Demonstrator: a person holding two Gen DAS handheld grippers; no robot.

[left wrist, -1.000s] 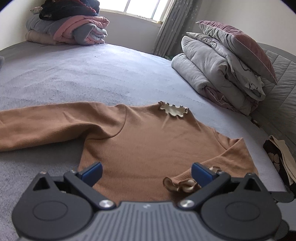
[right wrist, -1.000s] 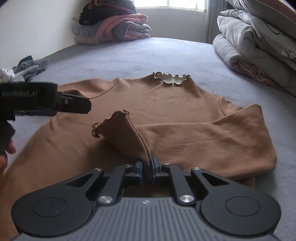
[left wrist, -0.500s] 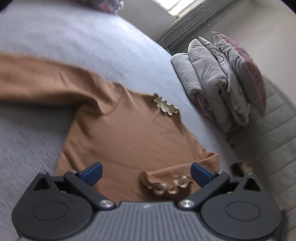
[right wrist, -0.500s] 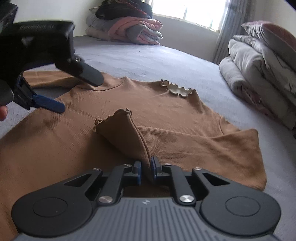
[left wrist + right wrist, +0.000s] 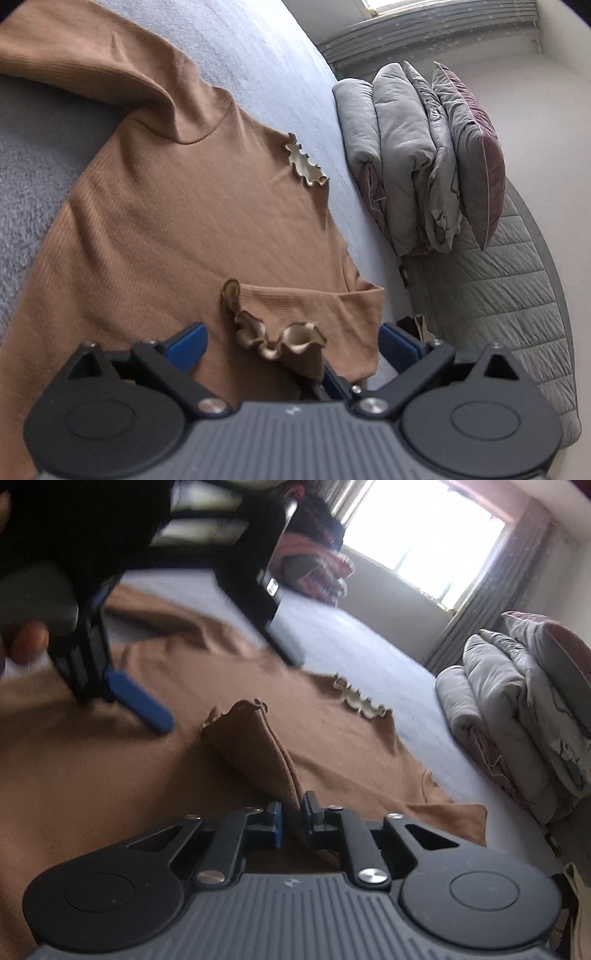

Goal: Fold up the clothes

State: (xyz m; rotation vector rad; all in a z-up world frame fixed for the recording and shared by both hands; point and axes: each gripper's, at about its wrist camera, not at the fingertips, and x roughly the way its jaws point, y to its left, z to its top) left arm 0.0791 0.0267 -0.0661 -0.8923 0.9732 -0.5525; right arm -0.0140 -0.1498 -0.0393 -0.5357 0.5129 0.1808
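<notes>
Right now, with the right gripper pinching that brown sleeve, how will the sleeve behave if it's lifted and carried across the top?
Probably floppy: the sleeve already tents and creases where the right gripper pinches it. Likely light, since thin ribbed knit rises from one small pinch. The frilly cuff would likely dangle and curl, and the brown top may drag on the bed's fuzzy cover.

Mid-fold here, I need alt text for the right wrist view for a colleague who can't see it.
The right gripper is shut on the folded-over sleeve of a brown ribbed top spread on a grey bed. The left gripper, blurred, hangs open above the top at upper left; folded bedding sits right.
</notes>
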